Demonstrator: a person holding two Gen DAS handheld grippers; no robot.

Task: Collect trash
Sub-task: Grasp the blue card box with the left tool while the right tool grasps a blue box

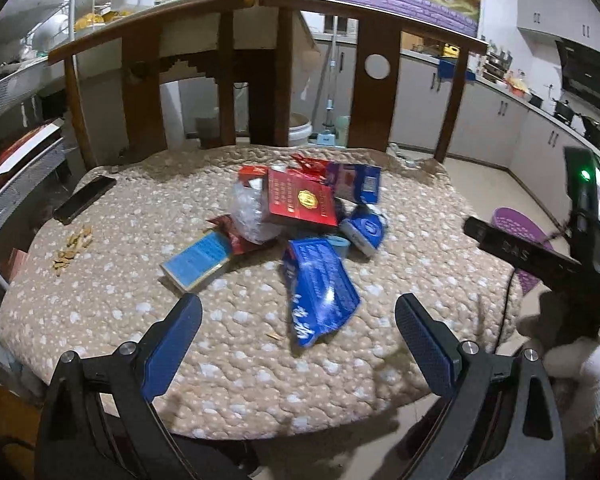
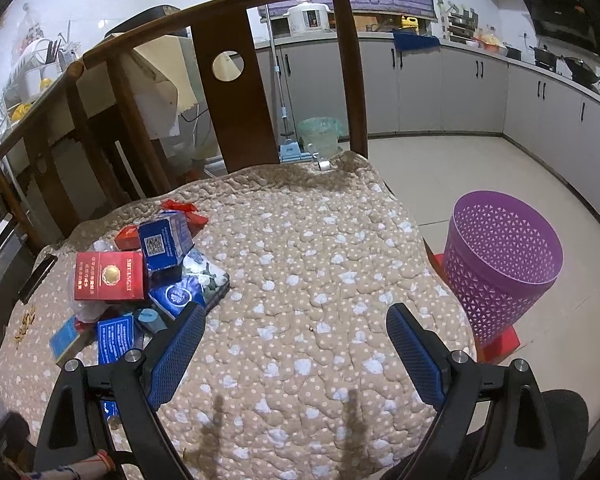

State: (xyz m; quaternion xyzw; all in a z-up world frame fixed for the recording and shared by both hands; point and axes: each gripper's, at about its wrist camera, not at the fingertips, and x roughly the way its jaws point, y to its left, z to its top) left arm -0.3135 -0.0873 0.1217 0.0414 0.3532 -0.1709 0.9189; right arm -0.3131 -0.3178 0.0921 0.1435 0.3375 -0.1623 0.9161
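Trash is lying in a loose heap near the middle of the quilted seat cushion, which is covering the chair in place of a tabletop. A red carton is sitting on top of the heap, leaning on a crumpled clear plastic bag. Nearest the left hand-held gripper, a blue foil wrapper is lying with its long axis running from the heap toward the camera, its torn end pointing at the gap between the jaws. A flat blue box is lying to the left of it, its long axis slanting from lower left to upper right. A dark phone-like slab and some crumbs are lying apart on the cushion's left side.

Both hand-held grippers are hovering with jaws spread wide, gripping nothing. The right hand-held gripper is hanging over bare cushion, with the trash just beside its left finger. A purple mesh bin is standing upright on the floor beside the chair's right edge, on a red mat.
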